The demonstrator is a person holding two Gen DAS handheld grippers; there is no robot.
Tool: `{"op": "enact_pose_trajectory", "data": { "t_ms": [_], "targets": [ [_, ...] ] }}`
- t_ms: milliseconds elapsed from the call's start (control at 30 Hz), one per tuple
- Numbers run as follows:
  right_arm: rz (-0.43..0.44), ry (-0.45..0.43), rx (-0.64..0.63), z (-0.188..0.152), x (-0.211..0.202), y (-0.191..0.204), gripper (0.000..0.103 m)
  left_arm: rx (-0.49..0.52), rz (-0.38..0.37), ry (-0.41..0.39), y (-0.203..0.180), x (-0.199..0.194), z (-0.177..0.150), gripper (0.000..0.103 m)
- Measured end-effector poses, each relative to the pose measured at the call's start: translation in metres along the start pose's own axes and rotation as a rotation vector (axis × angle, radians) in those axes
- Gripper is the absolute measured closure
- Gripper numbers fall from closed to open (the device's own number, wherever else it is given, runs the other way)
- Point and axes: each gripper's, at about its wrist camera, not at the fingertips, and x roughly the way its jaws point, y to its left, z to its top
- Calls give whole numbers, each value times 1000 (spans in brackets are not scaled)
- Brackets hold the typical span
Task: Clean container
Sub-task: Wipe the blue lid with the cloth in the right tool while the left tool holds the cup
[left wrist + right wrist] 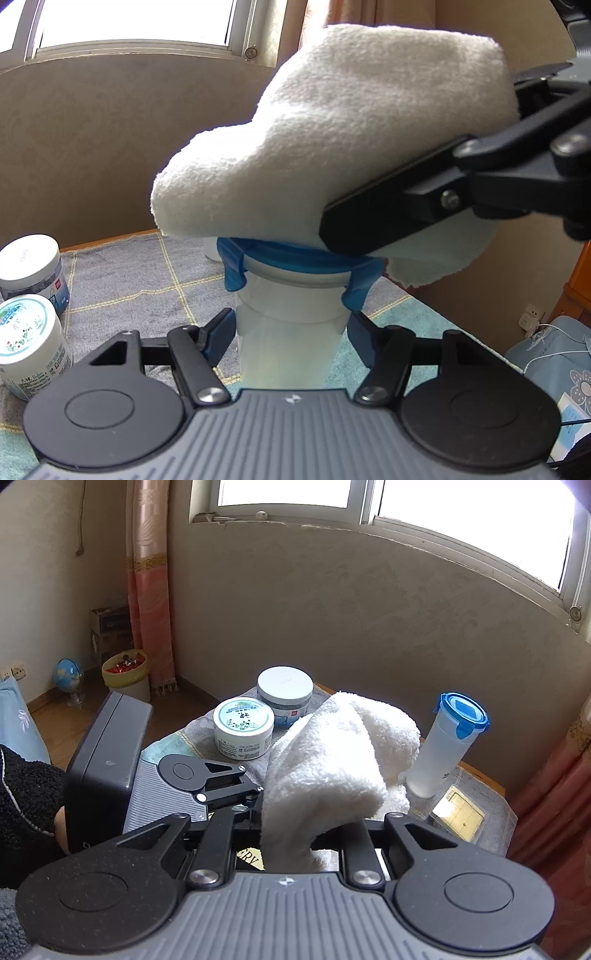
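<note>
The tall frosted plastic container with a blue clip lid [291, 317] stood upright on the towel-covered tabletop [147, 277], its lid on; wiping looked barely begun. The left gripper [291, 332] had its fingers clamped round its body. The right gripper [369, 218], fingers pinching a folded white towel [332, 147], rested it on the lid

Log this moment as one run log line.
phase: wiping lid | left gripper: shut on container | right gripper: shut on towel | towel: draped over blue lid
</note>
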Motion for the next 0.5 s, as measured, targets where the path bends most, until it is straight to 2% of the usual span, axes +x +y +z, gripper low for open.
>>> {"op": "enact_pose_trajectory", "data": {
  "t_ms": [500],
  "targets": [
    [38,27,26,-22,-24,-4,81,0,5,2,2,1,0,37]
  ]
}}
